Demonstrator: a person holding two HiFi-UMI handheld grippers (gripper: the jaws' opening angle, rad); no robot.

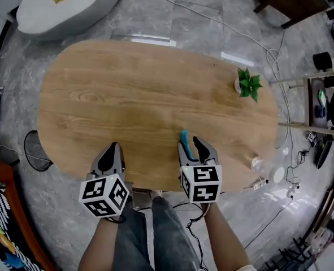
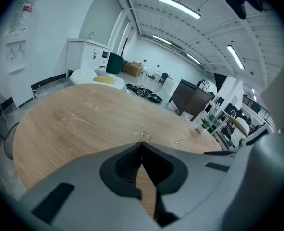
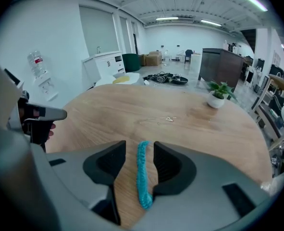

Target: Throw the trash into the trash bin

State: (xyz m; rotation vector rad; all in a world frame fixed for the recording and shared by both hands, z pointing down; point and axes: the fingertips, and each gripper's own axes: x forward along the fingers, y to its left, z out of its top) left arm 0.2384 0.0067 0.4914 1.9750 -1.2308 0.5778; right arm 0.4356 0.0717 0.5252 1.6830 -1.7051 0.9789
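Observation:
A teal fuzzy strip (image 3: 142, 174) stands lengthwise between the jaws of my right gripper (image 3: 140, 148). Its lower end lies against the right jaw, and the jaws stay partly apart around it. From the head view the strip's tip (image 1: 183, 136) pokes out past the right gripper (image 1: 192, 144), which hangs over the near edge of the oval wooden table (image 1: 133, 95). My left gripper (image 1: 110, 151) is beside it on the left, also at the near edge. Its jaws meet at the tips with nothing between them (image 2: 142, 144).
A small potted plant (image 1: 247, 84) stands at the table's right end, with a clear glass (image 1: 256, 164) near the front right edge. A dark round container (image 1: 38, 150) sits on the floor by the table's left end. White beanbag (image 1: 70, 4) beyond; shelf (image 1: 322, 103) and cables to the right.

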